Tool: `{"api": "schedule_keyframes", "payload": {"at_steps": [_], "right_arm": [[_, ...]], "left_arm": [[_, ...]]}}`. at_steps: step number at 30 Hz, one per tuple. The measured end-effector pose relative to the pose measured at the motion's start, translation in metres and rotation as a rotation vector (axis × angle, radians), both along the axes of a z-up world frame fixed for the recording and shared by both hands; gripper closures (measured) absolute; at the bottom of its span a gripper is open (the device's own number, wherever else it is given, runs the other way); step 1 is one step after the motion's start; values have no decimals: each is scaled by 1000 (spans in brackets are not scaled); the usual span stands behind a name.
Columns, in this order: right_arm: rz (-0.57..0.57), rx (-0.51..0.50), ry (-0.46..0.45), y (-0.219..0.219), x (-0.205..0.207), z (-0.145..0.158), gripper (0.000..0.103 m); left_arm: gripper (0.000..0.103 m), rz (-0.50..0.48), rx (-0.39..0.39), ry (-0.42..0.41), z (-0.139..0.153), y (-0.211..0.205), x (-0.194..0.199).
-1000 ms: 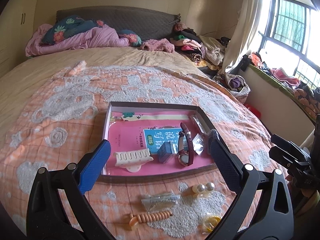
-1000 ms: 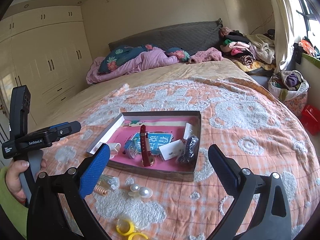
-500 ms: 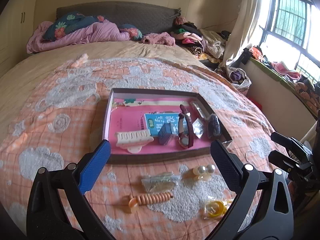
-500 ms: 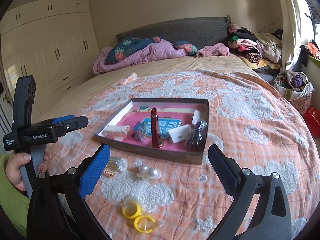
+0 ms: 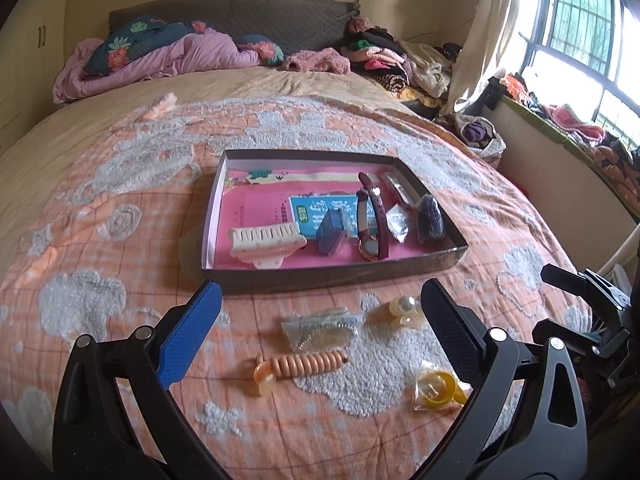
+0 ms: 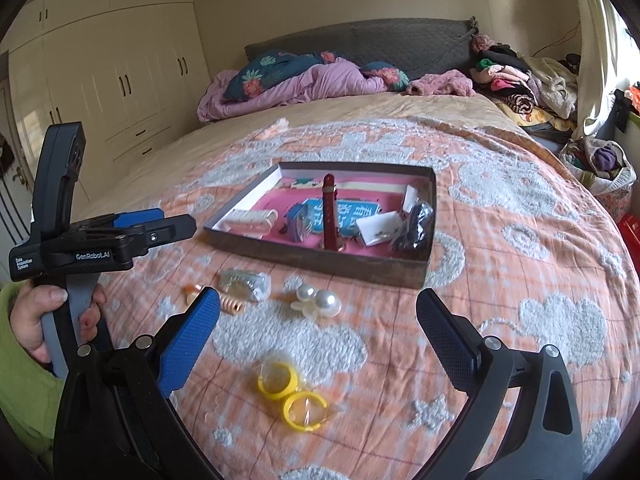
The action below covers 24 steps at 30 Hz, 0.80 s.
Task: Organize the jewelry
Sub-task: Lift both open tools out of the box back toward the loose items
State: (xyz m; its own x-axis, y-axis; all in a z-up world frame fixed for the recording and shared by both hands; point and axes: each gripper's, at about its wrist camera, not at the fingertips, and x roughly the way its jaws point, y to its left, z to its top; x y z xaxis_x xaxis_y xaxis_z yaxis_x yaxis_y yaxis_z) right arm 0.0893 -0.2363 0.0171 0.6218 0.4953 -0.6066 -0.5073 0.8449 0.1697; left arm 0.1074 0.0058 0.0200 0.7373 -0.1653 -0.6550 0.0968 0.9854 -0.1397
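Yellow rings [image 6: 294,394] lie just ahead of the right gripper [image 6: 318,334], likely nearest; both grippers gape empty.

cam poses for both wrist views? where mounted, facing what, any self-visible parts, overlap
Left wrist: sits behind the open left gripper, looks along its fingers across the bed at the tray; the right gripper's tips poke in at the right edge.
Right wrist: sits behind the open right gripper, faces the same tray from further right; the left gripper, the hand holding it and a green sleeve show at left.
Shared: tray, watch, pearl clip, yellow rings, headboard.
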Motion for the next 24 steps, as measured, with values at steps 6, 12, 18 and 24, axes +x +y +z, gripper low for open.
{"api": "schedule_keyframes", "payload": {"at_steps": [6, 12, 18, 24], "right_arm": [[18, -15, 21, 3, -7, -7, 5], [32, -35, 32, 6, -11, -13, 5], [49, -57, 50, 11, -15, -20, 5], [63, -78, 77, 15, -14, -31, 5]], "left_arm": [[10, -4, 16, 28, -8, -4, -3], [10, -9, 28, 55, -17, -7, -5], [10, -22, 43, 90, -29, -10, -5], [10, -23, 47, 134, -42, -10, -1]]}}
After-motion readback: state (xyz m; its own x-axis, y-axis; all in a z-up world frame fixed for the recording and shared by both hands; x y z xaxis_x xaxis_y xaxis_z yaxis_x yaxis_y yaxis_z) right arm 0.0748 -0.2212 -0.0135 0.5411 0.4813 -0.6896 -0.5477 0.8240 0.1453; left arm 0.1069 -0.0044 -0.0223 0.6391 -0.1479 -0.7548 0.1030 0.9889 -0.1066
